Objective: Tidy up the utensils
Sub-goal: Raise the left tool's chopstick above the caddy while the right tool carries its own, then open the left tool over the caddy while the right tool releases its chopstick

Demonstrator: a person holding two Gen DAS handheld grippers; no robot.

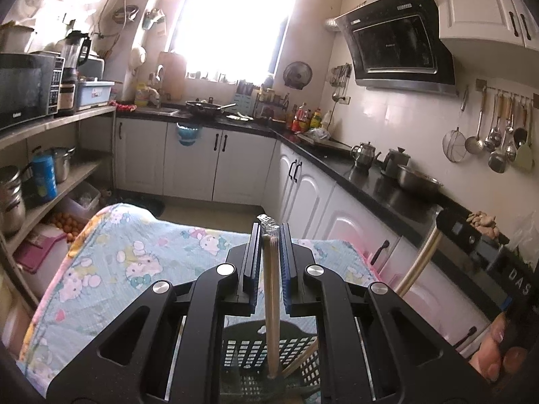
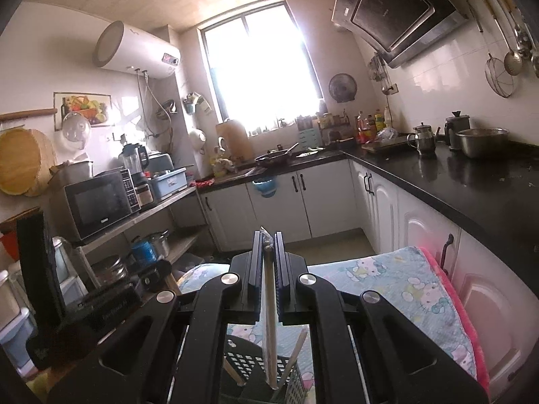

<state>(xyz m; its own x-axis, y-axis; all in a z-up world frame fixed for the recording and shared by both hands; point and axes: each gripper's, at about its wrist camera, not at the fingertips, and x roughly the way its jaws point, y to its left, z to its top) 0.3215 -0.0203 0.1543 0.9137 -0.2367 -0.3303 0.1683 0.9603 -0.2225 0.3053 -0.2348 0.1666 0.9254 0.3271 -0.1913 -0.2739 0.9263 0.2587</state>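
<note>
My left gripper (image 1: 269, 232) is shut on a pale wooden chopstick (image 1: 270, 303) that hangs straight down, its tip inside a dark perforated utensil basket (image 1: 242, 350). A second stick (image 1: 299, 358) leans in that basket. My right gripper (image 2: 268, 237) is shut on a chopstick in a clear wrapper (image 2: 270, 330), whose lower end also reaches into the basket (image 2: 244, 365). Two more sticks (image 2: 296, 353) lean there. The right gripper's black body (image 1: 471, 239) shows at the right of the left wrist view. The left gripper's body (image 2: 101, 303) shows at the left of the right wrist view.
The basket stands on a table under a cartoon-cat cloth (image 1: 134, 262). White cabinets with a black counter (image 1: 370, 181) run behind and to the right, bearing kettles and a steel bowl (image 1: 417, 178). A metal shelf with a microwave (image 1: 27, 87) and pots is at left. A hand (image 1: 498, 353) holds the right gripper.
</note>
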